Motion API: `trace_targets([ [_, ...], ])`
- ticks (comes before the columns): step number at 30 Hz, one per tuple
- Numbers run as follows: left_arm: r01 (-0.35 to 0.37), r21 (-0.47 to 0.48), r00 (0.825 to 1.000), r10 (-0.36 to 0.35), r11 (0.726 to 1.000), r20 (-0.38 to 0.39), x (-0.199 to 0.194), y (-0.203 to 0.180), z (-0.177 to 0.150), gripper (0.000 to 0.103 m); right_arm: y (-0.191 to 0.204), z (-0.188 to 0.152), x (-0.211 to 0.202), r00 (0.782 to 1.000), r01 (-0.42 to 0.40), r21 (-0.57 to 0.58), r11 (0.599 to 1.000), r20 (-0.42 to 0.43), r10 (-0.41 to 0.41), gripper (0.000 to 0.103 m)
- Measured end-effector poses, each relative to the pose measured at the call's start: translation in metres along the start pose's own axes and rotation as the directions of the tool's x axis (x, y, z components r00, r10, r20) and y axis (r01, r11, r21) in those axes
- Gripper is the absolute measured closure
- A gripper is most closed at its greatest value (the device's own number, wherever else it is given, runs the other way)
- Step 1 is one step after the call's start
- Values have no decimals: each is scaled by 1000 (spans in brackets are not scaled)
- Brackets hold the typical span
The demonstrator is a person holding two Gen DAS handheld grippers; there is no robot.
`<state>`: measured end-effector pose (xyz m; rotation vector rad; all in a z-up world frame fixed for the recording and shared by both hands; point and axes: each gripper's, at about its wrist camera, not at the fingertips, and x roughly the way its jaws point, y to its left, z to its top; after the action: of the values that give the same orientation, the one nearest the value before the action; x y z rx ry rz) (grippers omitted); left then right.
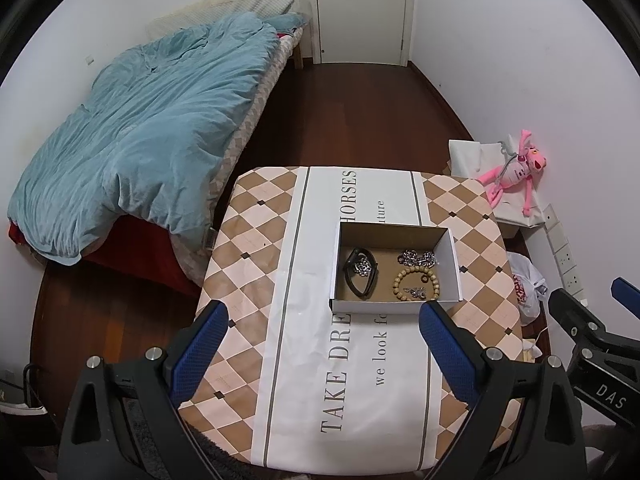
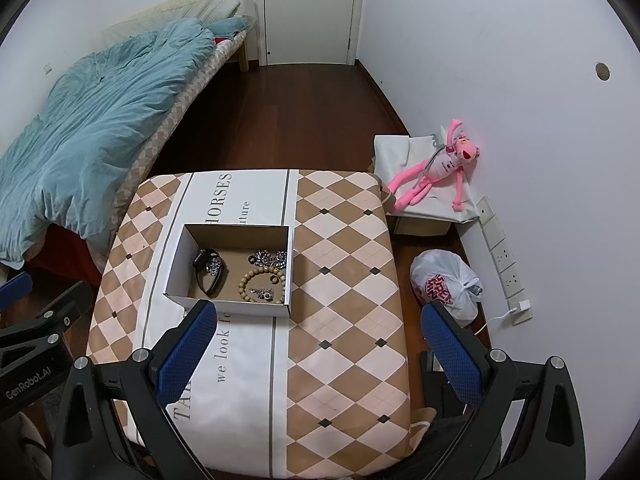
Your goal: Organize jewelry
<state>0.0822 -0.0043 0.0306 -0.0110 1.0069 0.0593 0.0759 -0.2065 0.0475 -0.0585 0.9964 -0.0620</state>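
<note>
Both the left gripper (image 1: 322,334) and right gripper (image 2: 320,336) hold their jaws apart, gripping nothing, above the checkered surface (image 2: 344,264). The cardboard box (image 1: 451,268) there holds a wooden bead bracelet (image 1: 416,282), metal chain (image 1: 416,258) and black band (image 1: 362,274). Only the right wrist view shows the whole knotted plastic bag (image 2: 444,284).

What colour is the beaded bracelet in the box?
Light tan, wood-like; the beaded bracelet shows best in the left wrist view.

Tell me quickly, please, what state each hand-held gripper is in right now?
Left hand-held gripper: open, holding nothing, above the table short of the cardboard box.
Right hand-held gripper: open, holding nothing.
</note>
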Motion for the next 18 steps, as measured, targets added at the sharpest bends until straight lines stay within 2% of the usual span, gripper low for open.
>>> trace_targets([
  [18, 11, -5, 1000, -11, 1000, 2, 1, 0, 0, 6, 4, -1, 4, 1000, -10, -7, 1000, -5, 10, 0],
])
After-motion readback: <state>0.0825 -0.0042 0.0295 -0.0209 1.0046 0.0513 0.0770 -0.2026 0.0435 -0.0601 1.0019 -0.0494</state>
